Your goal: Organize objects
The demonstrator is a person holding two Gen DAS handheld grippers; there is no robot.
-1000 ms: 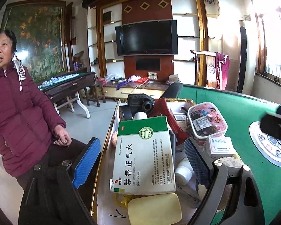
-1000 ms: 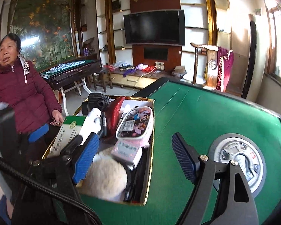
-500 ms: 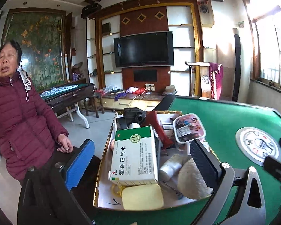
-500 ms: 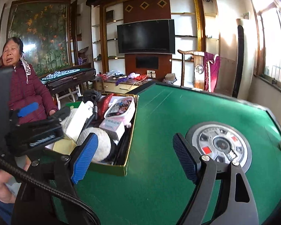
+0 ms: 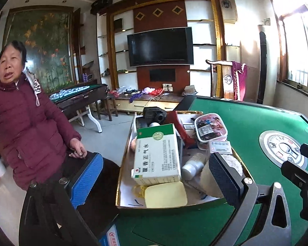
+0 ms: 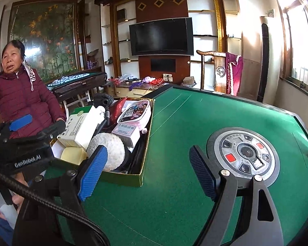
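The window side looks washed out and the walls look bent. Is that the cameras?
Left wrist view: the window at right is blown out with glare, the shelf frame bows from fisheye distortion, corners go black. Right wrist view: same glare at its window; the green table curves, yet the box of clutter stays sharp.

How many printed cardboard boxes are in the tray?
2 visible. The green-and-white medicine box lies on top along the gold tray's left side; the small pale box sits right, before the oval pink-lidded container. Clutter may hide more.

green table (image 6: 174,123); gold-rimmed tray (image 5: 121,176)
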